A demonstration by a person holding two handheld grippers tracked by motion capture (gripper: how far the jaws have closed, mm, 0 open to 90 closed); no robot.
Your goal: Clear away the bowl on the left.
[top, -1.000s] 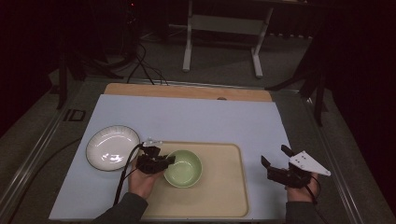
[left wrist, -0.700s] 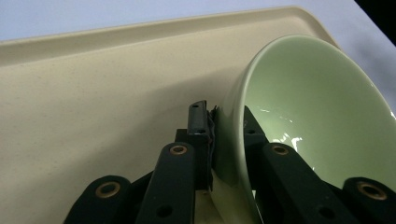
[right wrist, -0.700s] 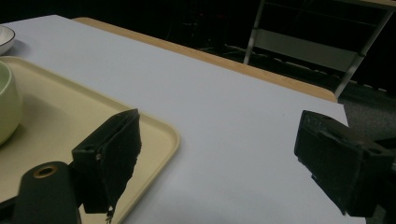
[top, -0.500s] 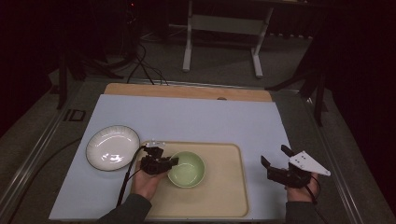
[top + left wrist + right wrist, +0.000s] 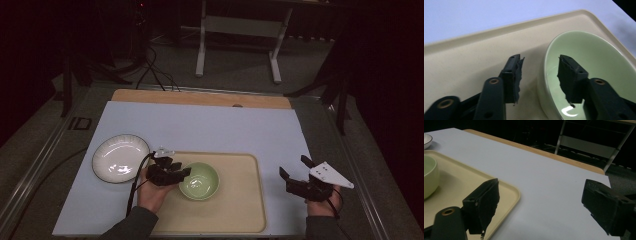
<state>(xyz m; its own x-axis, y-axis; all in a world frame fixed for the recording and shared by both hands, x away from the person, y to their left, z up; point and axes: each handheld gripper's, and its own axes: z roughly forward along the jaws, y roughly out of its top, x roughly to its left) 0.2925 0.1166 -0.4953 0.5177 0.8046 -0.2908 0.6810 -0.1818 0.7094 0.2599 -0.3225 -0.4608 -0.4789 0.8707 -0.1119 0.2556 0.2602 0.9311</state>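
A pale green bowl [image 5: 200,181] stands on the beige tray [image 5: 240,210], left of its middle. My left gripper [image 5: 182,172] is at the bowl's left rim. In the left gripper view, one jaw is outside the bowl [image 5: 599,65] over the tray [image 5: 474,50] and the other is inside it. My left gripper [image 5: 540,60] has just been opening: the rim lies between the jaws with a gap on both sides. My right gripper [image 5: 293,165] hovers open over the table to the right of the tray, with nothing between the jaws of this gripper [image 5: 541,185].
A white plate [image 5: 120,157] with a dark rim lies on the light blue table cover, left of the tray. A wooden strip [image 5: 200,97] runs along the table's far edge. Beyond it stand a metal frame and cables on the dark floor.
The left gripper's jaws stand wider apart at the bowl's rim than before. The bowl, the plate and the right hand have kept their places.
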